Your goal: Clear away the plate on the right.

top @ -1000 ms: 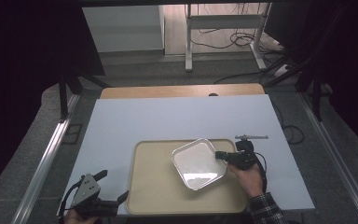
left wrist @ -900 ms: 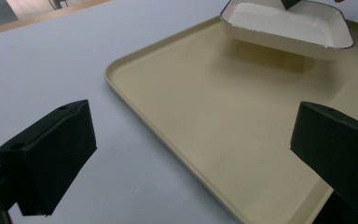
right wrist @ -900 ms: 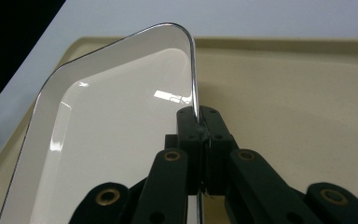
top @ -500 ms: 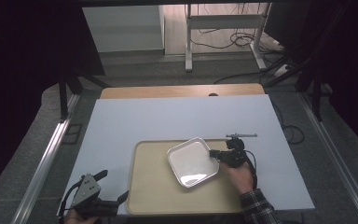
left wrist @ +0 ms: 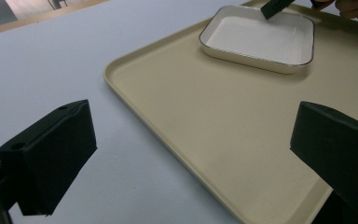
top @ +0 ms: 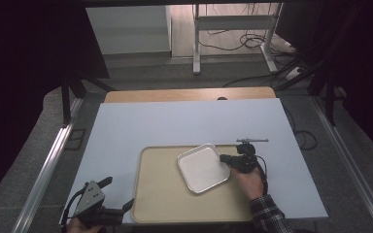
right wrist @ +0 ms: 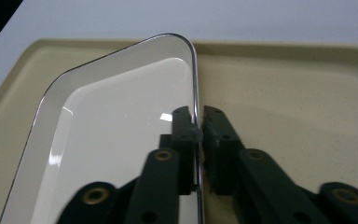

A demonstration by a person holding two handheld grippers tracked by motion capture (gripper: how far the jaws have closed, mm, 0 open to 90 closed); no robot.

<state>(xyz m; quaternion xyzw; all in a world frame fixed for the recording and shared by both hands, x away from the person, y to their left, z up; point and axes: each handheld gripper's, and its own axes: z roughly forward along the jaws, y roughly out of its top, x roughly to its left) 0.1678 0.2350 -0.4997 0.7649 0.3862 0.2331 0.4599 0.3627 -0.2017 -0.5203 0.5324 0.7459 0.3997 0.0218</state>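
The white dish point(top: 203, 168), a shallow rectangular piece with rounded corners and a thin dark rim line, lies flat in the beige tray point(top: 165, 199) on the pale blue table top point(top: 175, 121). In the high view it sits turned relative to the tray edges, with one corner pointing up the frame toward the tray's far edge; its sides are close to equal, so a long axis cannot be told for certain.

The right gripper point(top: 227, 159) approaches from the dish's right side, held about level, with the right hand point(top: 248, 182) and a checked sleeve behind it. In the right gripper view, the right gripper point(right wrist: 196, 122) straddles the dish rim: one jaw inside the dish point(right wrist: 112, 135), one outside over the tray point(right wrist: 307, 93). The jaws have just been opening slightly, with the rim between them and little or no gap at the pads.

The left gripper point(top: 119, 196) rests low at the tray's near left corner, jaws spread wide with nothing between them; in the left gripper view point(left wrist: 186, 154) the dish point(left wrist: 261, 37) lies well ahead of the jaws
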